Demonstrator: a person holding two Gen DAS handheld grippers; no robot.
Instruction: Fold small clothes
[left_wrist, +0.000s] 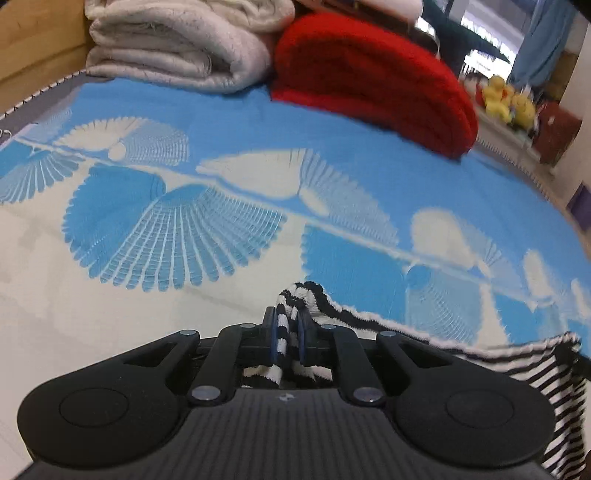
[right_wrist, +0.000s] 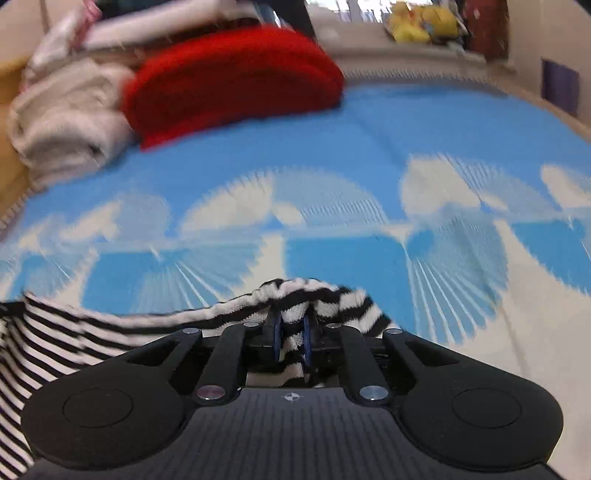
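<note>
Left gripper (left_wrist: 287, 332) clamped on a bunched edge of the black-and-white striped garment (left_wrist: 546, 373); fabric is pinched between the blue pads, a wad of it poking up past the fingertips. Right gripper (right_wrist: 291, 334) same story: jaws closed on another bunched bit of the striped garment, stripes visible between the pads.

Garment hangs stretched between the two grippers. In the left wrist view it runs off to the right of the gripper, top hem taut, body drooping below. In the right wrist view it runs off to the left. It sits over the near, pale part of the bed cover (left_wrist: 229, 122), a blue-and-cream sheet with fan-shaped prints. Can't tell whether the lower part touches the cover.

Far edge of the bed: folded cream blanket (left_wrist: 173, 48) toward the far-left corner, against a wooden board (left_wrist: 33, 40). Folded red knit (left_wrist: 373, 77) just beside it, touching it. Yellow plush toys (left_wrist: 506, 99) beyond the bed's far-right side. Right wrist view is motion-blurred.
</note>
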